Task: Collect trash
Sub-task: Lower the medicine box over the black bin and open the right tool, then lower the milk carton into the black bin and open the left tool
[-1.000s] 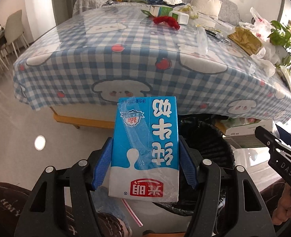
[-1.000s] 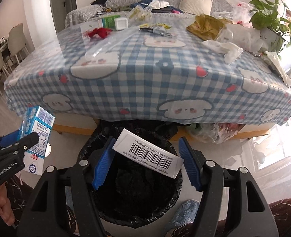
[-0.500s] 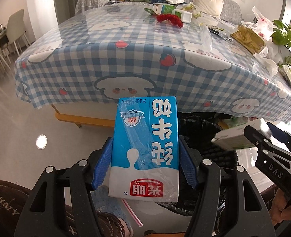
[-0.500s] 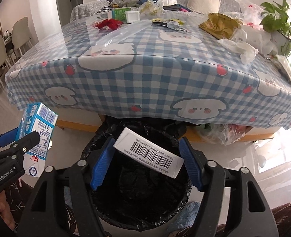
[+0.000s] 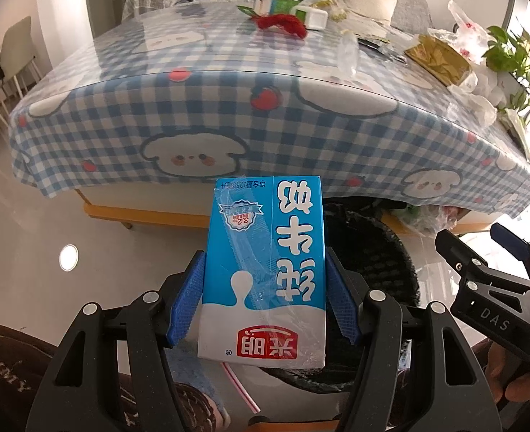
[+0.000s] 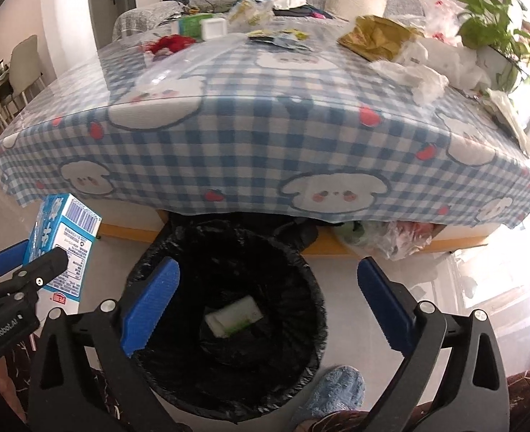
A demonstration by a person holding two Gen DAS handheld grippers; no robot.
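My left gripper (image 5: pixel 265 298) is shut on a blue and white milk carton (image 5: pixel 265 270), held upside down to the left of the bin; the carton also shows in the right wrist view (image 6: pixel 63 248). My right gripper (image 6: pixel 265 302) is open and empty above a round bin with a black liner (image 6: pixel 311 309). A white and green box (image 6: pixel 234 316) lies at the bottom of the bin. The bin (image 5: pixel 380 252) shows behind the carton in the left wrist view, with the right gripper (image 5: pixel 481 252) beside it.
A table with a blue checked cloth (image 6: pixel 265 144) stands behind the bin, with wrappers, a gold bag (image 6: pixel 376 36), white plastic bags (image 6: pixel 423 75) and a red item (image 6: pixel 169 43) on it. A plant (image 6: pixel 499 18) stands at the right. Chairs (image 6: pixel 23 68) stand at the left.
My right gripper has opened and let go of the white box, which has dropped into the bin. My left gripper still holds the milk carton.
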